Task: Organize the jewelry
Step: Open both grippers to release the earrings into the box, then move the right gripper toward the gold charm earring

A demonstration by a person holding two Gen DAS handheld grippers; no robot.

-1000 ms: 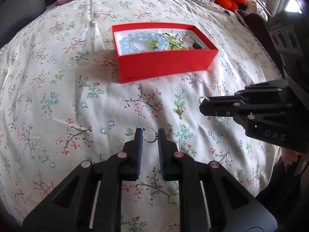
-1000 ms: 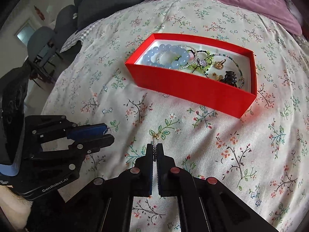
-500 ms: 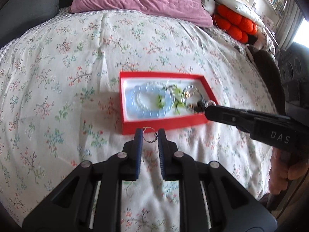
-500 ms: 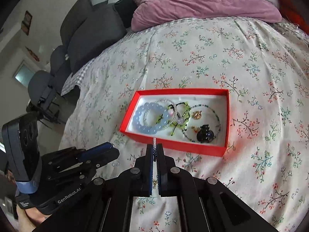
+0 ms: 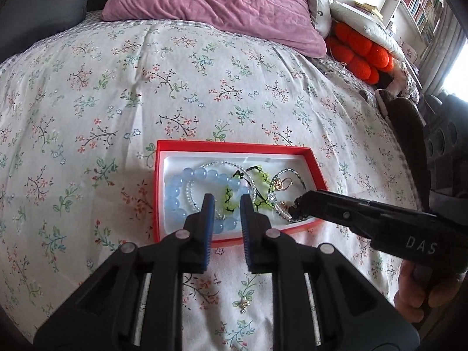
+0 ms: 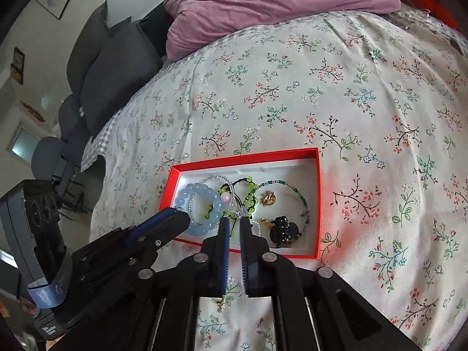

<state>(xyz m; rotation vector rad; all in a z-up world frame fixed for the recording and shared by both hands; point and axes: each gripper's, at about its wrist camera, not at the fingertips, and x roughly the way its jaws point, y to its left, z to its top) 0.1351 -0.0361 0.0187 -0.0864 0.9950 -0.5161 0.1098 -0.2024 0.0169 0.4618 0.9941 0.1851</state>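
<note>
Jewelry fills a shallow red box [image 5: 234, 149] with a white lining, which sits on a bed covered by a floral bedspread [image 5: 146, 87]. Inside the box, toward its left end, lies a pale blue bead bracelet [image 6: 201, 193], overlapped by a thin clear-bead strand. Next to it is a tangle of black cord with lime green beads [image 5: 260, 177]. A gold ring-shaped charm [image 6: 268, 199] lies near the middle, ringed by a thin necklace of green and clear beads [image 6: 298, 193]. A black hair clip [image 6: 282, 228] rests by the near wall of the box.

Both claws hover over the near edge of the box, side by side. The left claw [image 5: 224, 204] has its blue-padded fingers parted with a clear gap, and nothing is gripped between them. The right claw [image 6: 233, 225] is parted by a narrower gap and also grips nothing; in the left wrist view its tip reaches over the right end of the box, just above the beads there.

One small gold earring [image 5: 243, 305] lies on the bedspread outside the box, close to its near side, seen between the left claw's arms.

A mauve pillow [image 5: 210, 5] lies at the head of the bed, dark grey cushions [image 6: 117, 67] to one side and an orange plush cushion [image 5: 362, 55] to the other.
</note>
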